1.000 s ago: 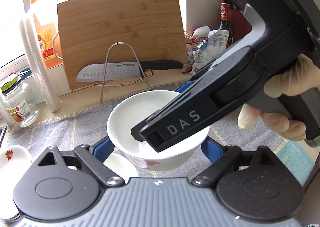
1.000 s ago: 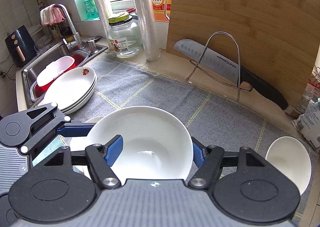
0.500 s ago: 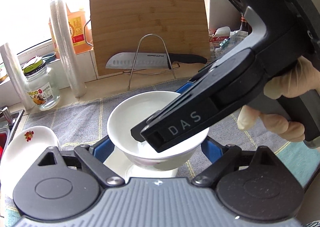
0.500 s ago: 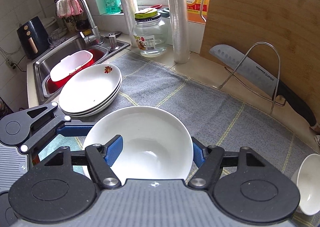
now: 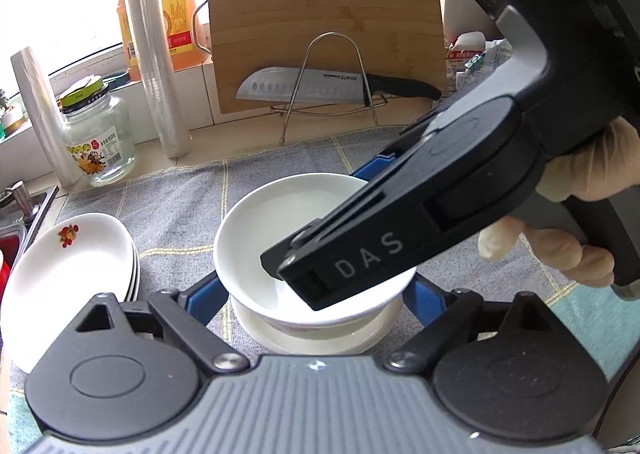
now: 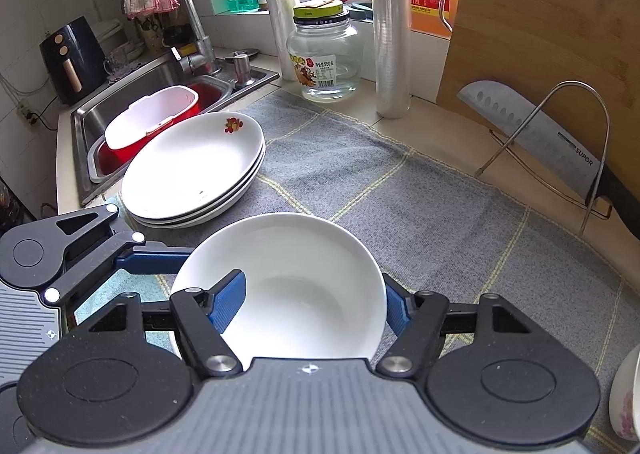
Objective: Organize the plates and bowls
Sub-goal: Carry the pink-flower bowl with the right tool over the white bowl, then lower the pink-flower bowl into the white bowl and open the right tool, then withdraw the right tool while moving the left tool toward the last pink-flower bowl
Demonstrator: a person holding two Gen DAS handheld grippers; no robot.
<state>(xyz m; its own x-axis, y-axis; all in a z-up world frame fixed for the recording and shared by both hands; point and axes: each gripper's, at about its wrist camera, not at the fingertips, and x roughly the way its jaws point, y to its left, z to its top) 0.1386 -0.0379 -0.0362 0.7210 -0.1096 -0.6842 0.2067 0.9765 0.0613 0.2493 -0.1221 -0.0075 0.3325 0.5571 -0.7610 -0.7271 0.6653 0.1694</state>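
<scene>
Plates (image 6: 192, 170) already stacked at left of frame, my right tongs (image 6: 312, 304) pinching a bowl (image 6: 288, 278) over another bowl (image 5: 320, 338), left tongs (image 5: 316, 294) spread around it, one more bowl (image 6: 628, 398) lower right still loose.

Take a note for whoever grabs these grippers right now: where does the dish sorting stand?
Right claw: shut on the white bowl, one finger inside, one outside the wall.
Left claw: fingers flank that bowl; contact is hidden under the rim.
The bowl hangs just above a second white dish on the grey mat.
Done: plates stacked by the sink.
Left: probably set the bowl into that dish, then fetch the small flowered bowl at the right edge.
</scene>
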